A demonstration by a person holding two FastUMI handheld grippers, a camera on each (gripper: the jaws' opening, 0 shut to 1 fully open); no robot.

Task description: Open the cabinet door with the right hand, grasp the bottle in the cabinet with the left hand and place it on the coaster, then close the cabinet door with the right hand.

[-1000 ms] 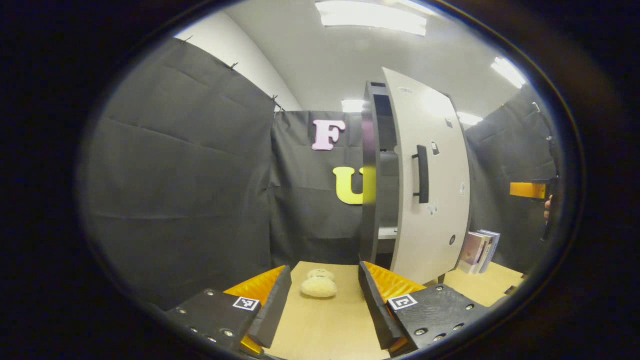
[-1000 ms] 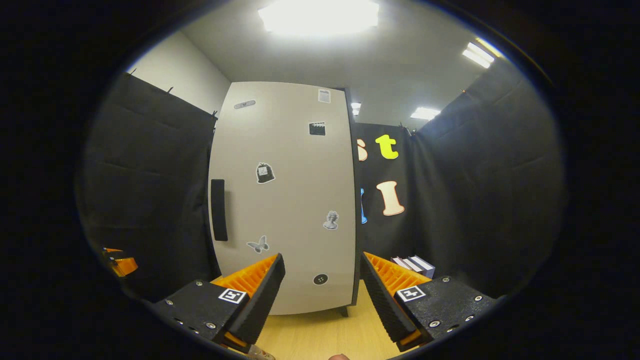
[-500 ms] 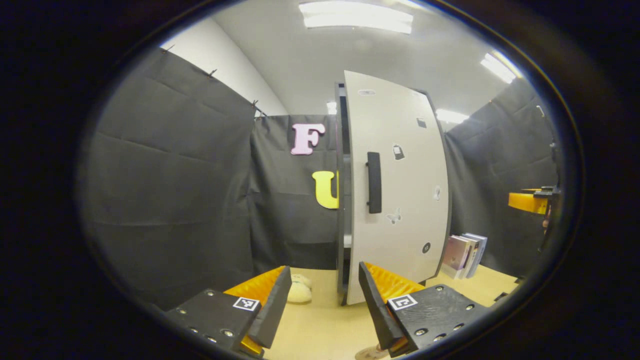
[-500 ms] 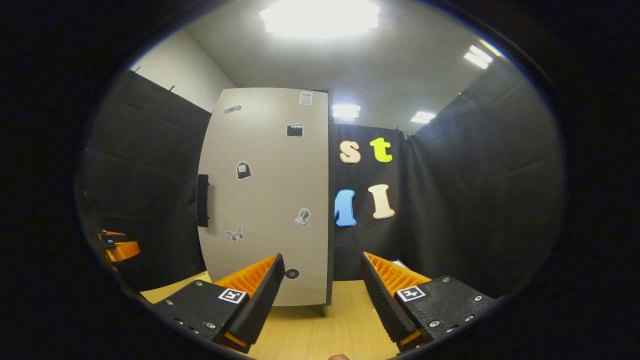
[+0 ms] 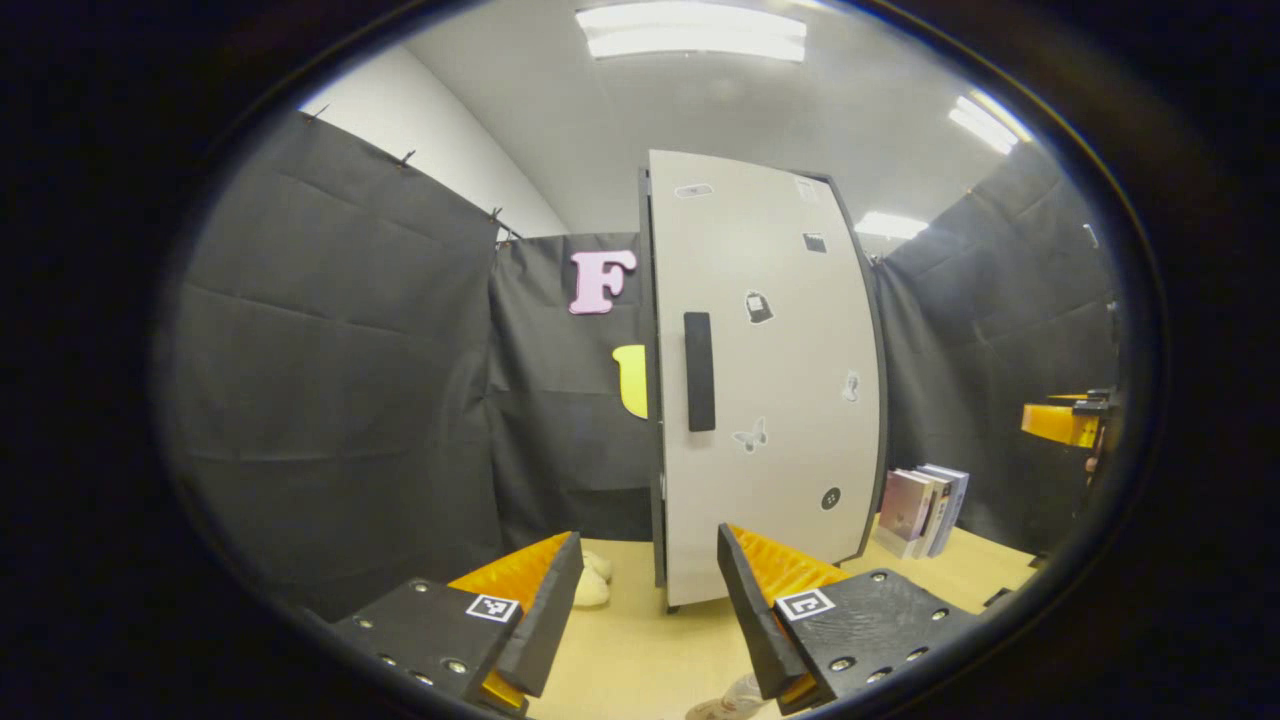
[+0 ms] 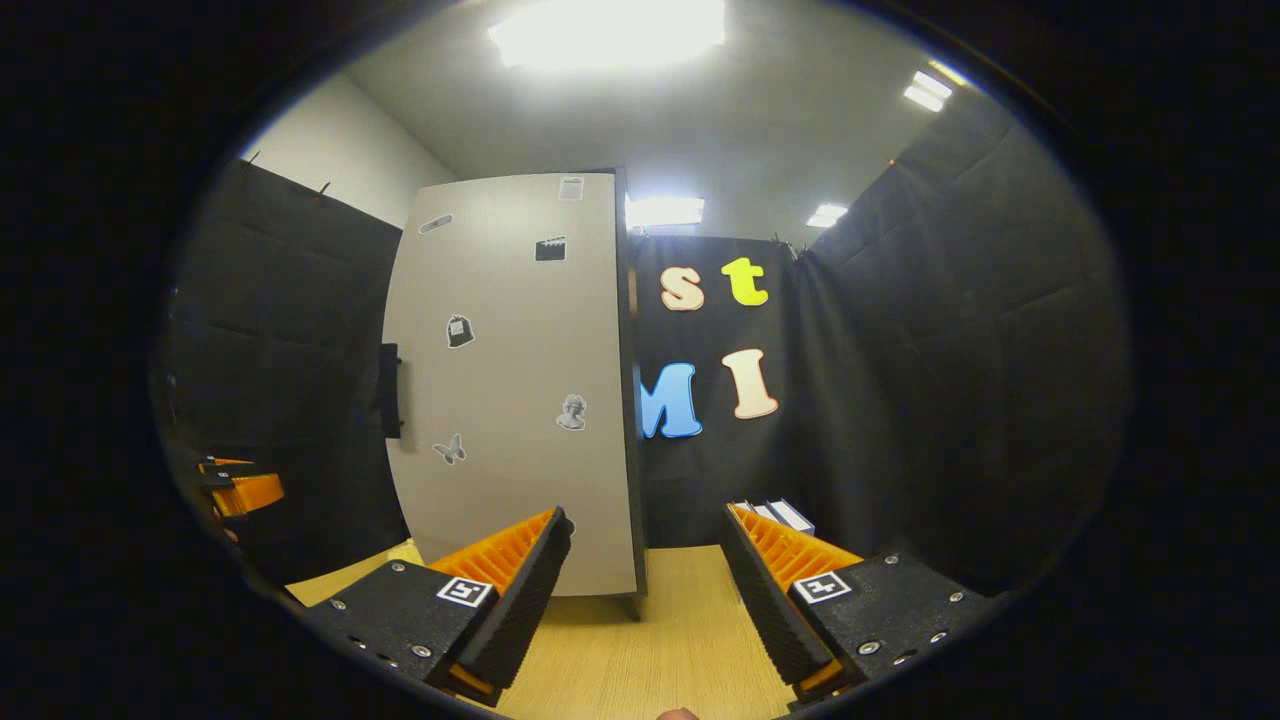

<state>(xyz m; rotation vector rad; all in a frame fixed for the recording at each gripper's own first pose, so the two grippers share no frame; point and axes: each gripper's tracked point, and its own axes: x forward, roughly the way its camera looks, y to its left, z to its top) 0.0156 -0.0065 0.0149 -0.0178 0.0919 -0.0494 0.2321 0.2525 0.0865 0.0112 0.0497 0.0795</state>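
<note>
The cabinet door (image 5: 765, 380) looks shut, so the closing step seems finished and little remains but pulling back. Both the left gripper (image 5: 645, 620) and the right gripper (image 6: 640, 600) gape empty. A bottle (image 5: 728, 698) peeks at the table's near edge.

The left claw (image 5: 650, 610) is held low and level, its two fingers spread wide apart with nothing between them. The inner faces of the fingers (image 5: 545, 610) angle outward. The right claw (image 6: 645, 600) is in much the same pose: low, pointed forward, fingers parted wide and empty. From the left gripper view the right claw (image 5: 1065, 422) can be seen far off at the right edge, held up at mid height, with a bit of the hand (image 5: 1092, 465) that grips it just behind; whether its fingers are apart cannot be told from there. From the right gripper view the left claw (image 6: 240, 490) sits at the far left edge, lower down.
</note>
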